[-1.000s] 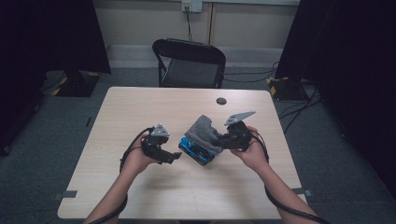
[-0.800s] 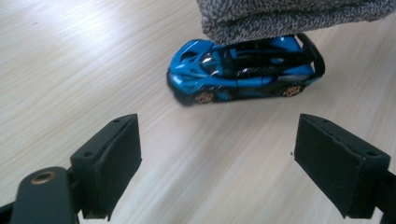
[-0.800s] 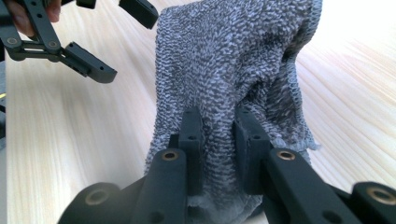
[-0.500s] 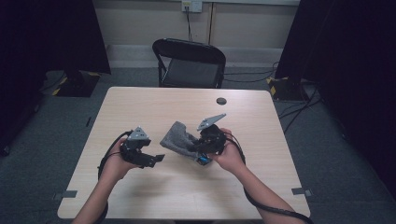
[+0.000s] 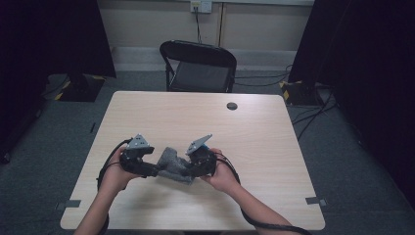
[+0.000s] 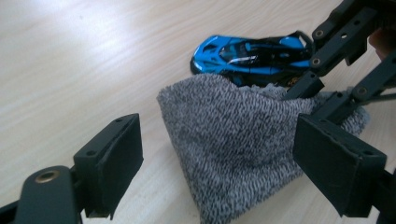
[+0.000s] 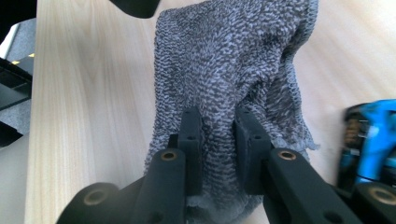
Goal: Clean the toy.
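Right gripper view showed the right gripper (image 7: 218,140) clamped on a grey knitted cloth (image 7: 229,70). The left gripper (image 6: 224,154) stood with its jaws apart around the cloth's far end, beside a blue toy car (image 6: 252,53).

Dim surroundings, evenly lit table, soft blur

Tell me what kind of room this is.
Probably a recording studio or lab: one bare wooden table on grey carpet, black curtains at both sides, a folding chair, and cables across the floor.
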`<state>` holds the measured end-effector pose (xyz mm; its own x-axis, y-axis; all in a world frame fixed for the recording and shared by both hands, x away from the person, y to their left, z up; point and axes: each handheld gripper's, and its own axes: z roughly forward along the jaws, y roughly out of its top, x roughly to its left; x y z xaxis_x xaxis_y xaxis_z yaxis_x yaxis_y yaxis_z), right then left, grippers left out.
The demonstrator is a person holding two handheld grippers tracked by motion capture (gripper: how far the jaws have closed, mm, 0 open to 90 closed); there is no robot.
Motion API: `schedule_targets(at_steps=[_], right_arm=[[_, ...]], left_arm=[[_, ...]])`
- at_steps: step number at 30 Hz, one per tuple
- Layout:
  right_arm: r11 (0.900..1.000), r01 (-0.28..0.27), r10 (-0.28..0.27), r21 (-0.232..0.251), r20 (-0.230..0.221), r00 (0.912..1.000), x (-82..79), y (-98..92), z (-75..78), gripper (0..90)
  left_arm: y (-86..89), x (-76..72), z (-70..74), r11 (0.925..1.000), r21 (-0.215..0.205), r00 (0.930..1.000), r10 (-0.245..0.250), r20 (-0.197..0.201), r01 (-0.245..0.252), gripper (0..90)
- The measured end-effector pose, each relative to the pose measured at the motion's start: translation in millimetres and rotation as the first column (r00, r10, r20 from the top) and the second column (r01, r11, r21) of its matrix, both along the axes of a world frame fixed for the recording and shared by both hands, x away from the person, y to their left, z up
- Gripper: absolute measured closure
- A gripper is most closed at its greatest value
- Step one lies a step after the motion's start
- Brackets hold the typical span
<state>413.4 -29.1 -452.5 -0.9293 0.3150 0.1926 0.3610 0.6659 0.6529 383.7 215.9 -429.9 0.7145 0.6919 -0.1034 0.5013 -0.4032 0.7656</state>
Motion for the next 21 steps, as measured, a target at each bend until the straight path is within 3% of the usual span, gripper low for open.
schedule_targets(at_steps=[3, 12, 17, 21], right_arm=[[1.0, -0.021, 0.021, -0.014, -0.007, 0.9998, -2.6, 7.8, -7.2, 74.9], [0.999, -0.053, 0.053, -0.005, -0.011, 0.9985, -4.6, 28.1, -19.3, 72.6], [0.999, -0.034, 0.035, -0.027, 0.02, 0.9992, -3.6, 31.7, -20.9, 57.5], [1.0, 0.012, -0.011, -0.023, 0.063, 0.998, -1.5, 20.3, -17.5, 44.8]], left_arm=[[2.5, 0.2, -6.2, 1.0, 0.004, 0.9998, 0.007, -0.02, -0.007, 16.1], [6.4, 6.5, -14.6, 0.9997, 0.009, 0.9993, 0.024, -0.027, -0.024, 17.3], [6.0, 7.8, -16.8, 0.9997, 0.022, 0.9996, 0.011, -0.026, -0.011, 17.7], [8.6, 7.5, -17.7, 0.9995, 0.02, 0.9992, 0.023, -0.034, -0.023, 19.1]])
